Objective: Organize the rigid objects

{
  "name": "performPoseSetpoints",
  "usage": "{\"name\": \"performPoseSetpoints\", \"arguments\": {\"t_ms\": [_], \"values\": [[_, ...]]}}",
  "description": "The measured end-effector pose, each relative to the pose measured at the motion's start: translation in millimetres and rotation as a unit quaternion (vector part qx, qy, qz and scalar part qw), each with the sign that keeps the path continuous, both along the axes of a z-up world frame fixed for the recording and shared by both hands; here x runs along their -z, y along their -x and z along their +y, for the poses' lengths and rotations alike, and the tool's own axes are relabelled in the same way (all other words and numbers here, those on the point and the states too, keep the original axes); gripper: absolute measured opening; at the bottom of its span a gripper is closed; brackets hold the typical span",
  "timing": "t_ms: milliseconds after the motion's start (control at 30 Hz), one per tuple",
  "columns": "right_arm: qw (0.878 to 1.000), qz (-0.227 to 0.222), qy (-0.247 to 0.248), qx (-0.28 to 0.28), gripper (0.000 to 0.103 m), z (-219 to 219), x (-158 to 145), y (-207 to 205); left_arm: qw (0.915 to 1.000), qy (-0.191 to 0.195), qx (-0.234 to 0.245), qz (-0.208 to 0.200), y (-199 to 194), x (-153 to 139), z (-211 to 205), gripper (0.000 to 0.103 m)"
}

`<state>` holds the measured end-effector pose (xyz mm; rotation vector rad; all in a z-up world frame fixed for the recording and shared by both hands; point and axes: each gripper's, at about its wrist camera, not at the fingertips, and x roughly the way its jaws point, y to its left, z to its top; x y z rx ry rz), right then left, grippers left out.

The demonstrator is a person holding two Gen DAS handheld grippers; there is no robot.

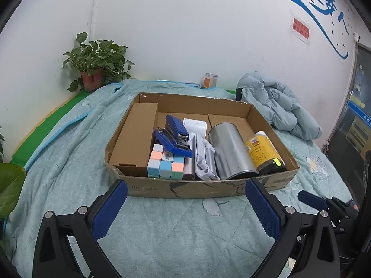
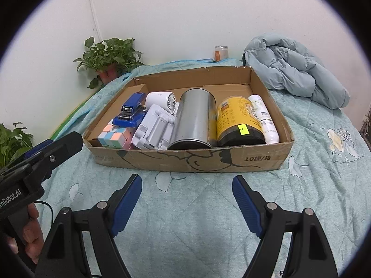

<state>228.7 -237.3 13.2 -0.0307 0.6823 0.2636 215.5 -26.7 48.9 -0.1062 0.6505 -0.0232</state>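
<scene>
A shallow cardboard box (image 1: 208, 188) (image 2: 255, 159) lies on a teal quilt. In it lie a brown carton (image 1: 135, 136), a pastel cube (image 1: 165, 162) (image 2: 113, 136), two blue staplers (image 1: 174, 136) (image 2: 131, 111), a white fan (image 2: 162, 98), a white folding stand (image 1: 204, 159) (image 2: 155, 132), a metal can (image 1: 231, 153) (image 2: 194, 120), a yellow jar (image 1: 264, 153) (image 2: 238, 122) and a white bottle (image 2: 264, 118). My left gripper (image 1: 186, 190) and right gripper (image 2: 186, 184) are open and empty, in front of the box.
A folded light-blue jacket (image 1: 278, 106) (image 2: 296, 69) lies behind the box on the right. A potted plant (image 1: 92, 69) (image 2: 109, 60) and a small glass jar (image 1: 210, 81) (image 2: 220, 52) stand by the wall. More leaves (image 2: 11, 141) show at the left edge.
</scene>
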Motion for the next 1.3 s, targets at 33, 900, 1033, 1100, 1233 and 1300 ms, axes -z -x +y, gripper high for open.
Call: {"name": "performPoseSetpoints", "arguments": {"t_ms": [33,900,1033,1100,1233,1300], "values": [[1.0,-0.004,0.005,0.0,0.08,0,0,2,1.0,-0.004,0.0,0.0,2,0,-1,0.102],[0.998,-0.023,0.05,0.006,0.08,-2,8,-1,0.9984,-0.054,0.01,0.013,-9,20,-16,0.102],[0.998,-0.023,0.054,0.002,0.08,2,9,-2,0.9981,-0.058,0.01,0.017,-10,23,-14,0.102],[0.998,-0.023,0.058,-0.001,0.08,3,10,-5,0.9983,-0.055,0.011,0.019,-10,24,-12,0.102],[0.998,-0.024,0.06,-0.002,0.08,6,10,-6,0.9986,-0.047,0.01,0.023,-12,26,-9,0.102],[0.998,-0.026,0.061,-0.002,0.08,7,9,-6,0.9986,-0.047,0.01,0.023,-12,26,-8,0.102]]}}
